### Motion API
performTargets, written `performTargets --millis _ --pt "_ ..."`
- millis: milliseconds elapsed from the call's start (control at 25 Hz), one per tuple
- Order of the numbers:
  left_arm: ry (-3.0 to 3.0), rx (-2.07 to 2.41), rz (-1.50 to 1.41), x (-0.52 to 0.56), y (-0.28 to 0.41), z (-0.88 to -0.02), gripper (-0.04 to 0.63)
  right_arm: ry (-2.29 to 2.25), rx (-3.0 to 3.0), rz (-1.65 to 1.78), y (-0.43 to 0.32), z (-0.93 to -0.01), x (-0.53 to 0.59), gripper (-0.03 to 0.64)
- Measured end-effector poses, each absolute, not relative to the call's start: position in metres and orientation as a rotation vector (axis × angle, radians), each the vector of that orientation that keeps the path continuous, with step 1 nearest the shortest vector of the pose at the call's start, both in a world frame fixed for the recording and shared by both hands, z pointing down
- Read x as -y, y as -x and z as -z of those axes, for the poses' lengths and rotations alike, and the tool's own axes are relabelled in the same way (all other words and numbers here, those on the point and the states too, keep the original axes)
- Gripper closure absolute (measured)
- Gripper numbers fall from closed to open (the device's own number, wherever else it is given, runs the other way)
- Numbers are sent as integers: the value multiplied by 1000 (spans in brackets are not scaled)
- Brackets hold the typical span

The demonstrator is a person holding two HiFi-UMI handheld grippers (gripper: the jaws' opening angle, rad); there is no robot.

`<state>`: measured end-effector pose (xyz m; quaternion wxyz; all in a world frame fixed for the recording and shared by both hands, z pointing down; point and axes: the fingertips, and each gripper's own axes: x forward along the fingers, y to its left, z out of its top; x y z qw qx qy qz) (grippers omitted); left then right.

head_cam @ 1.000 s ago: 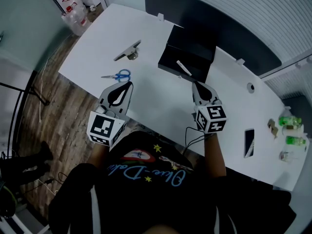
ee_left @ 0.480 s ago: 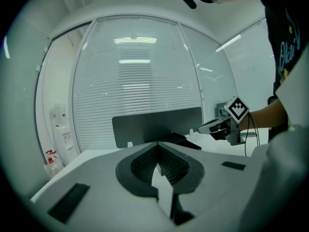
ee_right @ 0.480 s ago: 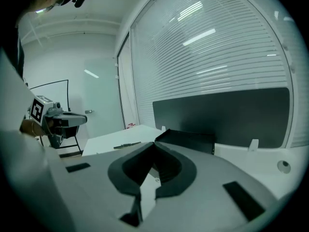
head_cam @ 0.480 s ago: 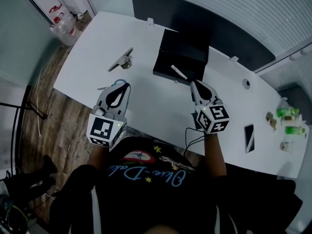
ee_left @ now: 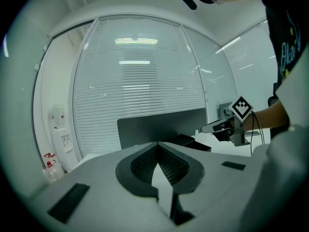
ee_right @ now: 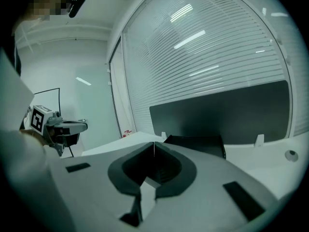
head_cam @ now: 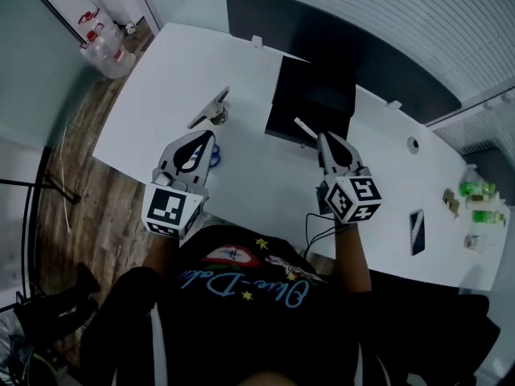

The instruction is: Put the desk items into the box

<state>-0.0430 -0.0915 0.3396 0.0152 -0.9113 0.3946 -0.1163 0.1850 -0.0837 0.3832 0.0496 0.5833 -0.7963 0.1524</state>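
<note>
Both grippers hover over the white surface (head_cam: 265,175) with nothing in them. The left gripper (head_cam: 211,137) is clenched, its jaws meeting at the tips, as is the right gripper (head_cam: 322,137). The open black box (head_cam: 315,95) sits just ahead of the right gripper. A slim white item (head_cam: 304,128) lies at the box's near edge, just left of that gripper's tips. Blue-handled scissors (head_cam: 214,156) lie mostly hidden beneath the left gripper. A grey metal item (head_cam: 211,107) rests a little beyond its tips.
</note>
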Motion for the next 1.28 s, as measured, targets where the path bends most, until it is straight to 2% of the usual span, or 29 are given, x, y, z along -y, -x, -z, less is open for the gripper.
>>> performTargets --millis 1160,1280 --pt "2889 -1169 357 159 111 -349 588 -1826 2423 -581 -93 -393 131 606" --pt "2907 -1167 337 166 119 -350 588 -1803 2415 -594 -82 -398 137 577"
